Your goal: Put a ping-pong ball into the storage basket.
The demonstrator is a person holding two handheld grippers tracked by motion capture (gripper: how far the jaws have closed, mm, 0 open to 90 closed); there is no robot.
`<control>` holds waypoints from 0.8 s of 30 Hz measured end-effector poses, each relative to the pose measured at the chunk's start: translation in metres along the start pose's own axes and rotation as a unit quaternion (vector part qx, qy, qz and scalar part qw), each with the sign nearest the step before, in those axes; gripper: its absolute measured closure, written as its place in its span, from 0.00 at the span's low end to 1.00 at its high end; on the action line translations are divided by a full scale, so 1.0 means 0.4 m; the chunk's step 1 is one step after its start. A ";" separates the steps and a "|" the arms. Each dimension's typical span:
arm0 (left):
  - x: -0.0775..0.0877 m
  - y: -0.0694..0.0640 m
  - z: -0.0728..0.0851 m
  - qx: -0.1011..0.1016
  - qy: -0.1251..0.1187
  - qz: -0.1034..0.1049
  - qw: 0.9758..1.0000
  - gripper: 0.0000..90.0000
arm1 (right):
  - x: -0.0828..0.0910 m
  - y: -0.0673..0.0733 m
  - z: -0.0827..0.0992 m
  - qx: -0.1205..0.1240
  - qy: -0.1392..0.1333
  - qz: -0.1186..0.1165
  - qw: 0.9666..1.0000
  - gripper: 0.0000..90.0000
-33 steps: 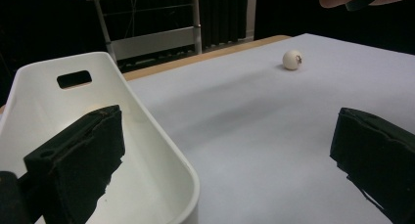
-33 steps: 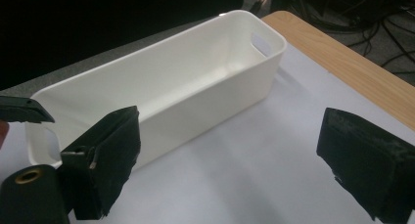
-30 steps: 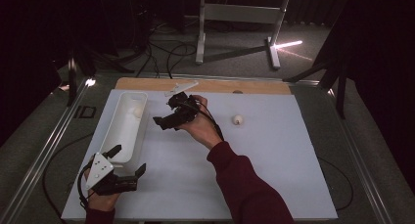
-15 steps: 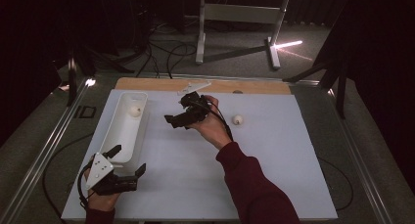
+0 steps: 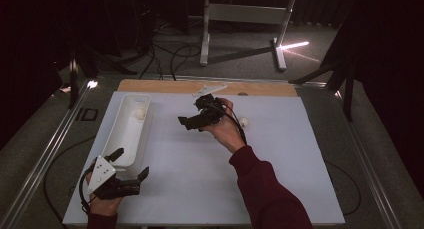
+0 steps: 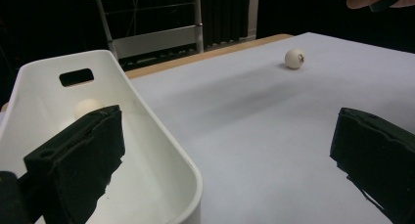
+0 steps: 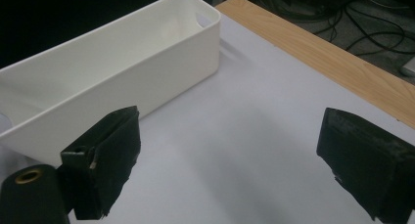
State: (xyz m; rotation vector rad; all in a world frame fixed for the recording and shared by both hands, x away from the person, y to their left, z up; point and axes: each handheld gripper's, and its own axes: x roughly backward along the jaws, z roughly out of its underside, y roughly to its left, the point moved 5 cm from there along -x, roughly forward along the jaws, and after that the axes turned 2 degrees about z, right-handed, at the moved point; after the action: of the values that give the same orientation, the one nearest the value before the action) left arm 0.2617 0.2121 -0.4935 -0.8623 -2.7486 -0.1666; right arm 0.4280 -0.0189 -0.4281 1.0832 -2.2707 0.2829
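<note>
light: dim room, lit white sheet (image 5: 200, 159) | shadows: soft | near jaws blurred | floor glare streak (image 5: 292, 45)

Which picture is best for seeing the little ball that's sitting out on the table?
The left gripper view: the ball sits unblocked on the white table sheet, big enough to show a dark mark. The high view shows it as a tiny dot beside the person's right hand.

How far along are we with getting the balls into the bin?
Done: one ball lies in the white bin. In hand: nothing; the right gripper is open and empty above the mat, and the left gripper sits open by the bin's near end. Left: the ball on the mat.
</note>
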 end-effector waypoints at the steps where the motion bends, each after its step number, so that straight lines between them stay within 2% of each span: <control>1: 0.000 0.000 0.000 0.000 0.000 0.000 1.000 0.00 | 0.002 -0.004 0.002 0.001 -0.001 0.001 1.000 0.10; 24: -0.001 0.001 0.001 0.006 0.001 -0.002 1.000 0.00 | 0.047 -0.089 0.059 -0.023 0.007 0.031 0.999 0.10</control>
State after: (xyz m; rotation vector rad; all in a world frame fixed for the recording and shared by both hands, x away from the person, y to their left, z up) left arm 0.2621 0.2122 -0.4938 -0.8534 -2.7477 -0.1508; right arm 0.4359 -0.0639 -0.4380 0.9856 -2.2897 0.2616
